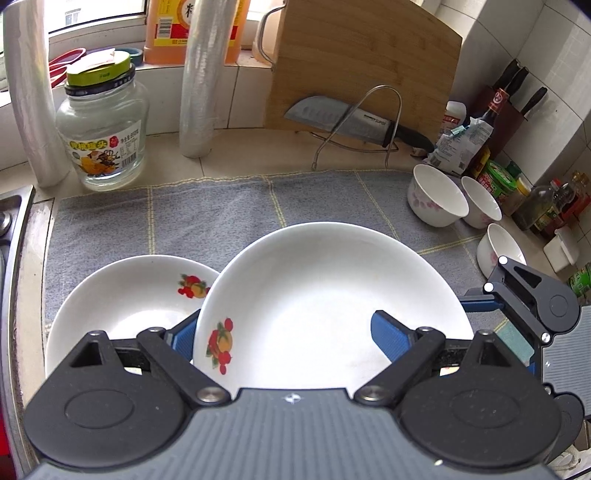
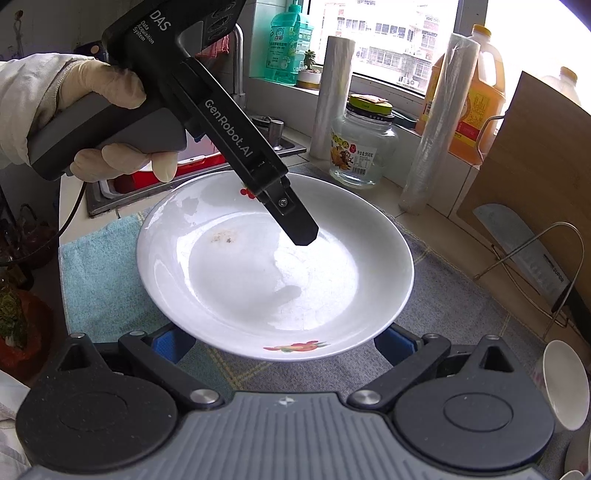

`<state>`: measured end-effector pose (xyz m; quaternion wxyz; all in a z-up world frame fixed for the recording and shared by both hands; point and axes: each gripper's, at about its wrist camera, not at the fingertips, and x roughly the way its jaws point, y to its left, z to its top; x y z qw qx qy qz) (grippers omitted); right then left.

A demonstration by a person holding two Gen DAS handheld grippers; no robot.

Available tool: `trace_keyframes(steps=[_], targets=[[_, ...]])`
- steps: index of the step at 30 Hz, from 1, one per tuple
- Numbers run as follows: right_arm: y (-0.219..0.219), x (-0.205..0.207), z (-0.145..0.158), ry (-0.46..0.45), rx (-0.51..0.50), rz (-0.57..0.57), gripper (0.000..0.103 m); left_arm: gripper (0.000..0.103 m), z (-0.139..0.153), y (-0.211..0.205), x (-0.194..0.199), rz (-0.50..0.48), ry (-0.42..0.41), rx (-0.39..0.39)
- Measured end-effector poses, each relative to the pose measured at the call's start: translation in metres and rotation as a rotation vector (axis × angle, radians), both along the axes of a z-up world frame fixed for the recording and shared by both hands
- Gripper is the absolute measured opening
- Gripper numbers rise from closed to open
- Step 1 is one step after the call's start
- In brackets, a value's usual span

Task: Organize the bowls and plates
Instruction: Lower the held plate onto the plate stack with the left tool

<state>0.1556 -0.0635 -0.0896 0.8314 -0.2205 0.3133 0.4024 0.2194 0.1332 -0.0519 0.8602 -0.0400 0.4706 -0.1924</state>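
Plates first: our left tongs pinch the large plate by its rim, tilted over the smaller plate for stacking; right tongs wait wide beneath its near edge; bowls sit beyond on the bench.

A home kitchen. In the left wrist view a tiled table carries a grey dish towel, with a bamboo cutting board and a kitchen knife at twelve o'clock, a knife block and sauce bottles at two o'clock. In the right wrist view, a sink faucet stands at eleven o'clock under a window.
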Motion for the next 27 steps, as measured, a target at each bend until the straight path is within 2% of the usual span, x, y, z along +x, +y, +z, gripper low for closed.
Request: trace_keyframes(steps=[13,27], targets=[[0.057,0.013,-0.006,0.014,0.000,0.036,0.103,0.092,-0.004,0.056,0.001,0.048,0.005,0.008],[0.101,0.031,-0.020,0.046,0.001,0.060,0.103,0.092,-0.018,0.095,0.011,0.093,0.039,0.030]])
